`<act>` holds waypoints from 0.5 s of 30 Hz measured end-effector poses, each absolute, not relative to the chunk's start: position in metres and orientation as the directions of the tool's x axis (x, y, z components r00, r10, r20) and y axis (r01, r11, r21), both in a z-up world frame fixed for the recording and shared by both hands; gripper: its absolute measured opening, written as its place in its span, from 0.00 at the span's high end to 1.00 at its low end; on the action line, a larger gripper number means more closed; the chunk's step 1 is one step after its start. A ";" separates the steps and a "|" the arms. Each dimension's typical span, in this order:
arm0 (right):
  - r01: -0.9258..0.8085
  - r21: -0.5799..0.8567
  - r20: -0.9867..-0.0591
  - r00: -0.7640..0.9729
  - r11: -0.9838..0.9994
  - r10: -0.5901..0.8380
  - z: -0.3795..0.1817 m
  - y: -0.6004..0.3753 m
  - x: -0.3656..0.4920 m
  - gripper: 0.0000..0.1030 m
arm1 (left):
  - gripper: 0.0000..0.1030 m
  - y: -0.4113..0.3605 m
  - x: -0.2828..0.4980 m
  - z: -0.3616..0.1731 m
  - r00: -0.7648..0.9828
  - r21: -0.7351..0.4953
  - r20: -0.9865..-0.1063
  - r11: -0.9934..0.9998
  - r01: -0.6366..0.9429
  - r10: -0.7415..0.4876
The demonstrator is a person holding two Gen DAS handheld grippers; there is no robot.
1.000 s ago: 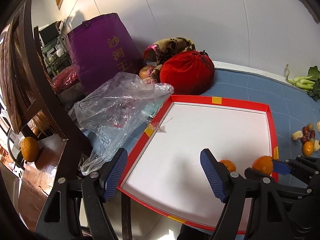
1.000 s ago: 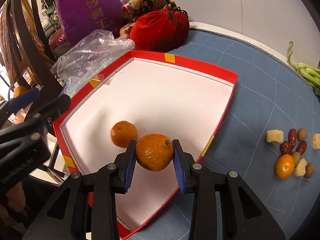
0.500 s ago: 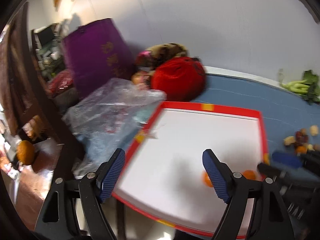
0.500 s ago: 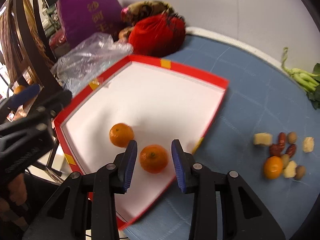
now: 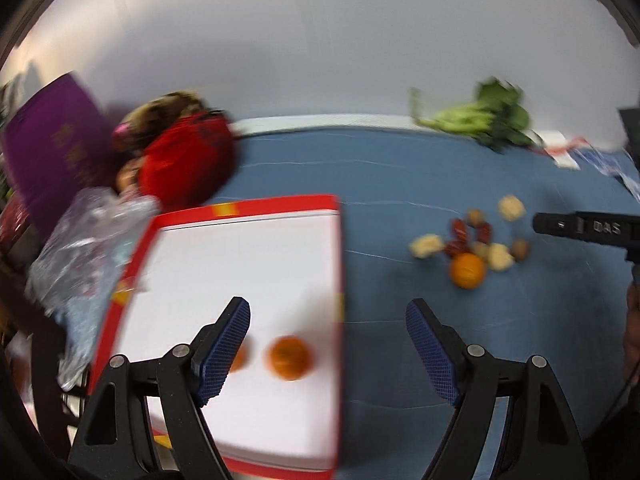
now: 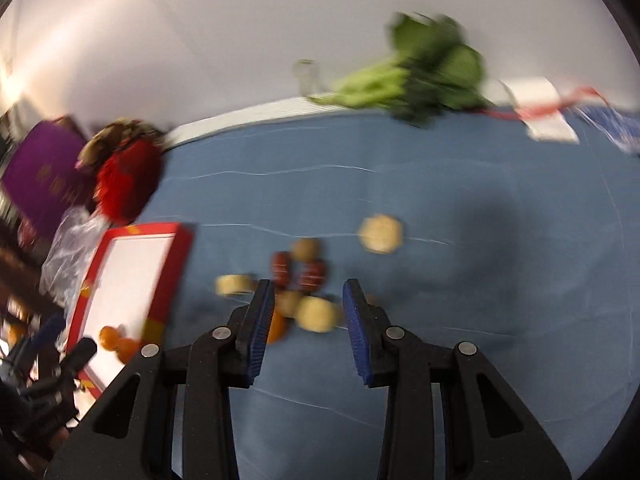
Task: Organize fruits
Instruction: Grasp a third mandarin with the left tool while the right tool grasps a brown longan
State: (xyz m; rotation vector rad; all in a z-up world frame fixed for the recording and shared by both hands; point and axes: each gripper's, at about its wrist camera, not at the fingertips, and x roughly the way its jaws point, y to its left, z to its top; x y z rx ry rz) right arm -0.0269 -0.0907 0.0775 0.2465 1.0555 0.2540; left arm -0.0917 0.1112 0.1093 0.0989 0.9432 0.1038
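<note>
Two oranges lay in the red-rimmed tray: one (image 5: 290, 357) just ahead of the left hand-held gripper (image 5: 328, 344), inside its span, the other (image 5: 239, 356) half hidden behind that gripper's left finger. A third orange (image 5: 467, 270) sat on the blue bench (image 5: 400, 184) well ahead and to the right of it, touching a small heap of snacks. In the right wrist view this orange (image 6: 277, 326) showed only as a sliver behind the left finger of the right hand-held gripper (image 6: 309, 312).

The heap held about three dark red dates (image 6: 281, 266), two or three brown nuts (image 6: 305, 249) and four pale chunks (image 6: 380, 233); blur made the count unsure.

The left hand-held gripper stood wide open and released, gripping nothing. The right one stood partly open above the heap, empty, one pale chunk (image 6: 317, 313) seen between its fingers but not pressed.

The tray (image 5: 335, 264) had its right rim under the left gripper's span. Beyond the heap the bench lay bare up to the greens (image 6: 416, 80) at the far edge. Left of the tray sat a red pouch (image 5: 188, 160), a purple bag (image 5: 52, 148) and a plastic bag (image 5: 88, 240).
</note>
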 end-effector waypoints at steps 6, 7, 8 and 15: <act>-0.059 0.323 -0.856 0.407 0.944 0.319 0.060 -0.105 -0.025 0.67 | 0.21 0.068 -0.071 0.084 0.518 0.111 -0.853 0.992 0.055 0.067; -0.060 0.320 -0.858 0.405 0.945 0.316 0.059 -0.106 -0.024 0.67 | 0.21 0.063 -0.066 0.080 0.508 0.108 -0.859 0.992 0.066 0.059; -0.061 0.321 -0.859 0.401 0.945 0.317 0.056 -0.109 -0.024 0.67 | 0.21 0.062 -0.062 0.077 0.502 0.103 -0.863 0.992 0.070 0.055; -0.005 0.436 -0.845 0.340 0.900 0.412 0.037 -0.113 -0.010 0.67 | 0.21 0.045 -0.031 0.060 0.481 0.085 -0.876 0.991 0.105 0.025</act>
